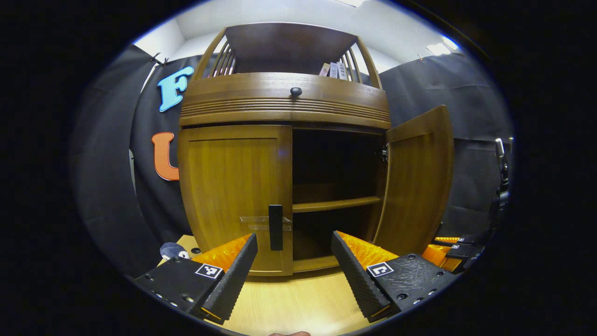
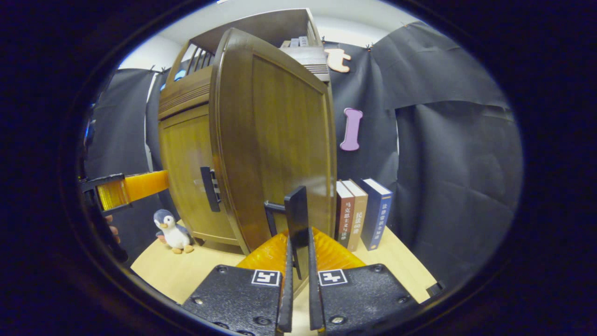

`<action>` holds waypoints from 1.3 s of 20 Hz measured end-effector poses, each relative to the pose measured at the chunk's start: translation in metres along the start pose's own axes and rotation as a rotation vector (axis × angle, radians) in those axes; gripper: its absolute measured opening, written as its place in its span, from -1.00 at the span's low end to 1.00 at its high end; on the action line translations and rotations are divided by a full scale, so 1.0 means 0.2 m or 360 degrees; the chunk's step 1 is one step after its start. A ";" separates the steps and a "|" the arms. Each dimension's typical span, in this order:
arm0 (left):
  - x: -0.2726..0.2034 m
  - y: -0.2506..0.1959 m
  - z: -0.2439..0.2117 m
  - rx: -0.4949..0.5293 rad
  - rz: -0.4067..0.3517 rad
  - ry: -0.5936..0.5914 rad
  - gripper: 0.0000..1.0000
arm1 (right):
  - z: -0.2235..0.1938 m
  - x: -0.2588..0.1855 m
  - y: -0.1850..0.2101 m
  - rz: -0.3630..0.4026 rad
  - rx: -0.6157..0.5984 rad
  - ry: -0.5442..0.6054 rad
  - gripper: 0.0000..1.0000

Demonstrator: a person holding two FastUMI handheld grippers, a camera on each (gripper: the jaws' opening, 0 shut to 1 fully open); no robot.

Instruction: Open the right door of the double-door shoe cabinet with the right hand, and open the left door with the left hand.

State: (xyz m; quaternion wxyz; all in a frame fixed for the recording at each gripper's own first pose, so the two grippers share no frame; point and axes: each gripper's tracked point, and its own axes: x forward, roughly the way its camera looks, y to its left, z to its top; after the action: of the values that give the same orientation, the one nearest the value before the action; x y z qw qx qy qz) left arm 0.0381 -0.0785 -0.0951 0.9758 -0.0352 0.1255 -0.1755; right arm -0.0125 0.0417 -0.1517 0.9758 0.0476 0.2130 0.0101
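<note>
Right gripper: fingers closed on the black right handle, pads pressed to both its faces; right gripper view.
Left gripper: jaws wide apart, holding nothing, low in front of the cabinet; the left handle sits in the gap, farther off, not touched.
Left gripper, seen from the right gripper view: an orange finger at the left edge, near the left door; part of a hand just below it.
Right gripper, seen from the left gripper view: black and orange parts at the far right edge, beside the right door.
Table: light wood; the cabinet stands on it.
Beside the cabinet: a toy penguin at its left foot; three upright books at its right, close to the open door.
Room: black cloth walls, white ceiling above.
Right door: swung well open on its hinge.
Left door: shut, flush with the frame; clear tape crosses it by the handle.
Interior: dark, with one shelf across it.
Upper part: ribbed drawer front with a round black knob; slatted rack above, some small items on it, too small to tell.
</note>
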 end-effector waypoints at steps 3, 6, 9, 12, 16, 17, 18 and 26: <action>0.03 -0.01 0.00 -0.0005 -0.0006 0.0010 0.92 | 0.01 -0.01 -0.13 -0.0128 0.0023 0.0003 -0.73; 0.07 -0.02 -0.01 -0.0017 -0.0011 0.0019 0.92 | 0.02 -0.03 -0.28 -0.0261 0.0049 0.0009 -0.82; 0.09 -0.01 -0.02 -0.0022 -0.0016 0.0029 0.93 | 0.02 -0.03 -0.31 -0.0220 0.0064 0.0012 -0.92; 0.15 0.03 -0.05 -0.0039 0.0000 0.0037 0.93 | 0.02 -0.04 -0.33 -0.0194 0.0039 0.0037 -0.92; 0.28 0.14 -0.13 -0.0096 0.0064 0.0116 0.93 | 0.03 -0.06 -0.38 -0.0186 0.0053 0.0056 -0.92; 0.31 0.17 -0.15 -0.0109 0.0084 0.0135 0.77 | 0.03 -0.07 -0.40 -0.0194 0.0052 0.0057 -0.92; 0.35 0.18 -0.17 -0.0118 0.0091 0.0154 1.00 | 0.03 -0.08 -0.42 -0.0205 0.0051 0.0056 -0.92; 0.57 0.22 -0.26 -0.0149 0.0094 0.0219 0.89 | 0.07 -0.23 -0.63 -0.0377 0.0152 -0.0031 -0.96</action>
State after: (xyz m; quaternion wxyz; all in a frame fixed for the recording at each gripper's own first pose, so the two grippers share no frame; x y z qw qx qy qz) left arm 0.1431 -0.0787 -0.1760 0.9669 -0.0649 0.2013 -0.1425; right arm -0.0481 -0.0875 -0.1321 0.9688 0.0685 0.2080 -0.1157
